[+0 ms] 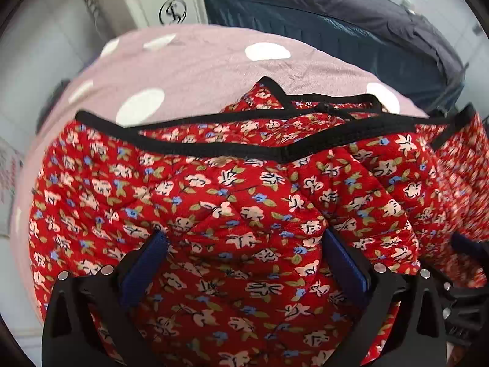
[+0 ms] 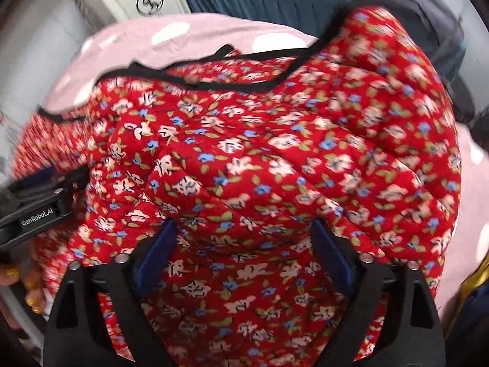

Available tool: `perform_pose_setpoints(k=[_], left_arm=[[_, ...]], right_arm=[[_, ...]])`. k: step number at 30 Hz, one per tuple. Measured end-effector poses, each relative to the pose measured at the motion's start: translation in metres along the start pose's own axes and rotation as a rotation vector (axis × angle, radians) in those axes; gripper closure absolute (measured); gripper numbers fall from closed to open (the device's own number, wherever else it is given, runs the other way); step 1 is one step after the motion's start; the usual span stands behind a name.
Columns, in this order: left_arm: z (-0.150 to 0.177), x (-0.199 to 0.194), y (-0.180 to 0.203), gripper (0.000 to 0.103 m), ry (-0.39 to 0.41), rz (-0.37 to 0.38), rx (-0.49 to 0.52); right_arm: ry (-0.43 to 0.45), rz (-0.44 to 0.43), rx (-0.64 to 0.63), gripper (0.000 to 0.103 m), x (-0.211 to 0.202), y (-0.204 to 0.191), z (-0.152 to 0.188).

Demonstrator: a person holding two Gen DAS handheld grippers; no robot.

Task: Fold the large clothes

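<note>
Quilted red fabric (image 1: 232,202) printed with small white, blue and green flowers fills both wrist views: a padded garment with stitched diamond puffs and a black bound edge (image 1: 214,150) running across its upper part. It lies bunched on a pink cover with large white dots (image 1: 189,61), which is soft, slightly wrinkled and curves away at the left.

At the far left the cover's rim drops off to a pale floor or wall; a cream appliance with a round black emblem (image 1: 172,10) stands beyond it. To the right of that, dark blue bedding (image 1: 321,21) is heaped behind the cover.

The left gripper (image 1: 243,244) points down at the garment, its jaws spread wide, blue pads on either side of a fabric mound that they do not clearly pinch. In the right wrist view this gripper's black body shows at the left margin, with a hand with yellow-painted nails (image 2: 27,278) under it.

The right gripper (image 2: 244,235) stands the same way, jaws wide over the quilting, nothing gripped. Bare pink cover shows beyond the garment's right edge.
</note>
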State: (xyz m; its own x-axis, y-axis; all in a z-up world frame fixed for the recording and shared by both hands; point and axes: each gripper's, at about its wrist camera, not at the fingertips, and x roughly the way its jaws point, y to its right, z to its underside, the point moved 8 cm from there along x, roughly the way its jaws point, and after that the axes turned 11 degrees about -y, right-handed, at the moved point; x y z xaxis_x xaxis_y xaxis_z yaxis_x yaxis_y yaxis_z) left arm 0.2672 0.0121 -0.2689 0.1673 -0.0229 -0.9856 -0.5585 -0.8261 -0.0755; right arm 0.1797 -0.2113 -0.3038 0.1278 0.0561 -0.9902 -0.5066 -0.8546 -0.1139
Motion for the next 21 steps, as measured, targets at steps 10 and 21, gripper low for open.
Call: perform_pose_setpoints(k=[10,21], left_arm=[[-0.001,0.007,0.008,0.004,0.042,-0.027,0.008],[0.033,-0.042,-0.004,0.006,0.024,0.047,0.011]], right_arm=[[0.032,0.016,0.01,0.006,0.006,-0.002,0.008],[0.098,-0.096,-0.031,0.006,-0.057,0.006,0.048]])
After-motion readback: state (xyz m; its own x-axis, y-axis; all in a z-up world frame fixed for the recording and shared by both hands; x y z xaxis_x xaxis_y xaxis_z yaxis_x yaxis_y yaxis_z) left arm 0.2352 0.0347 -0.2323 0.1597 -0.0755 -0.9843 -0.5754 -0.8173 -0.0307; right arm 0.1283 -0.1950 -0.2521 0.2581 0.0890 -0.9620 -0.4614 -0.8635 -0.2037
